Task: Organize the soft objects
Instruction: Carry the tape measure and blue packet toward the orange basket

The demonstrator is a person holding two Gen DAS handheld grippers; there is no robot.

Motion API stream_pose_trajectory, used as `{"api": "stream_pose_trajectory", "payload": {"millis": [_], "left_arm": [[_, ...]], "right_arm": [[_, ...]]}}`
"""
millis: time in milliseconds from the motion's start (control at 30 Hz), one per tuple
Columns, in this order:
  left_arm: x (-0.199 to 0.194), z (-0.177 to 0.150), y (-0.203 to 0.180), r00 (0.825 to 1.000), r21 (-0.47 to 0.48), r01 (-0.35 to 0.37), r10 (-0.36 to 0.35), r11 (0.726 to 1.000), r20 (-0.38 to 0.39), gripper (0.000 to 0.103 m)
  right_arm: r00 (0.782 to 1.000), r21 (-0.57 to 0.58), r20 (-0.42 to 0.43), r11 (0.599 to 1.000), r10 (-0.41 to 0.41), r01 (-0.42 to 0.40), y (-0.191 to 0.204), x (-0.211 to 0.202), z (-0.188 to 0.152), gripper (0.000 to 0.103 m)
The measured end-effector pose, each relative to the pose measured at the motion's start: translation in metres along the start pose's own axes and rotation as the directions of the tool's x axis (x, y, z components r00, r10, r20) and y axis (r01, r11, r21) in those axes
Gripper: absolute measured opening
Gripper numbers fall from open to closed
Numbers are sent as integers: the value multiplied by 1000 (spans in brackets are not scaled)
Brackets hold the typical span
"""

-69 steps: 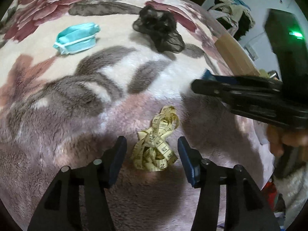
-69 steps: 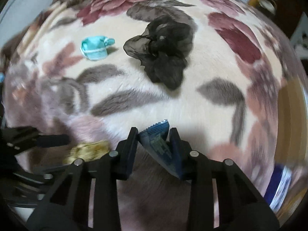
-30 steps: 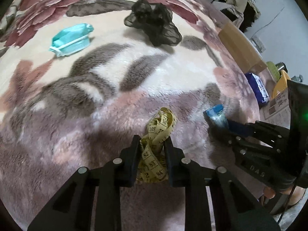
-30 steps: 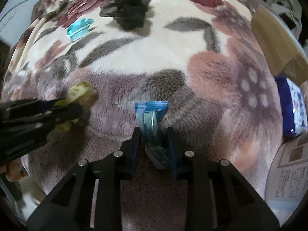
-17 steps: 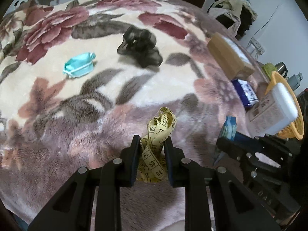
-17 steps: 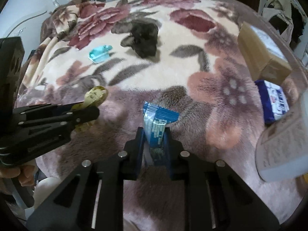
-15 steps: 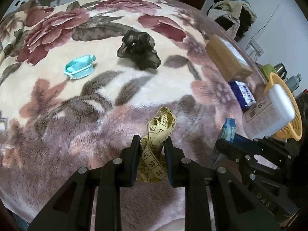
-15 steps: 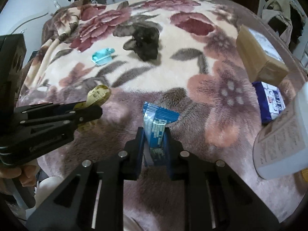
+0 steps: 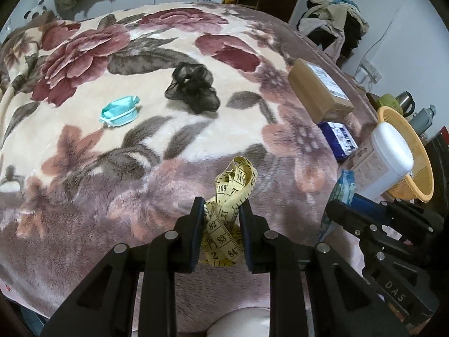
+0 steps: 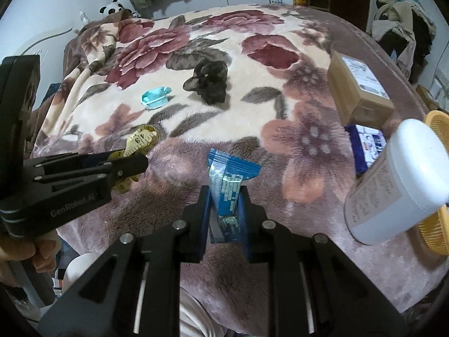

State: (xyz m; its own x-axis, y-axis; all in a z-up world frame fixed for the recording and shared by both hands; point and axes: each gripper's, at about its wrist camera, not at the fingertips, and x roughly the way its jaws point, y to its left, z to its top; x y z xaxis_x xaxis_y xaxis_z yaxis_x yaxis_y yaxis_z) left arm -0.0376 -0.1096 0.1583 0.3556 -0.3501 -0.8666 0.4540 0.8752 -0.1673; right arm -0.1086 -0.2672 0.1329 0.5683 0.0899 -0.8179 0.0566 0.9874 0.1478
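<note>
The bed (image 9: 84, 196) carries a floral fleece blanket (image 10: 280, 168) that serves as the work surface. At its right edge stand a cardboard box (image 9: 320, 90), a white jar (image 10: 393, 185) leaning into an orange basket (image 9: 407, 151), and a dark blue pack (image 10: 364, 146) lying flat between box and jar.

Two soft items lie loose on the cream centre of the blanket, well apart from both tools: a black mesh scrunchie (image 9: 193, 87) and, to its left, a teal face mask (image 9: 120, 111).

The left gripper (image 9: 221, 210) is clenched on a bundled yellow tape measure (image 9: 230, 196), held clear above the blanket with loops rising past the fingers (image 9: 196, 224). The right gripper (image 10: 224, 202) is clenched on a blue snack packet (image 10: 227, 179), long axis upright along the fingers, crimped end uppermost.

Governing relation: the orange basket lies to the right of both tools. The right gripper is the nearer; the left is further off, with the right gripper between it and the basket. Judgement: if the basket is the collection point, the packet should travel first, rightward and past the jar. The jar partly blocks the basket opening, so contact with it is the chief risk.
</note>
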Motion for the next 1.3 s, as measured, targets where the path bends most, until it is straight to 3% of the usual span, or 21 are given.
{"api": "stream_pose_trajectory", "payload": {"millis": [1300], "left_arm": [[-18,45,-143,992,157,122,-122,980,-11,24]], "right_arm": [[984,133,124,985,-130,113,-100,-101,12,19]]}}
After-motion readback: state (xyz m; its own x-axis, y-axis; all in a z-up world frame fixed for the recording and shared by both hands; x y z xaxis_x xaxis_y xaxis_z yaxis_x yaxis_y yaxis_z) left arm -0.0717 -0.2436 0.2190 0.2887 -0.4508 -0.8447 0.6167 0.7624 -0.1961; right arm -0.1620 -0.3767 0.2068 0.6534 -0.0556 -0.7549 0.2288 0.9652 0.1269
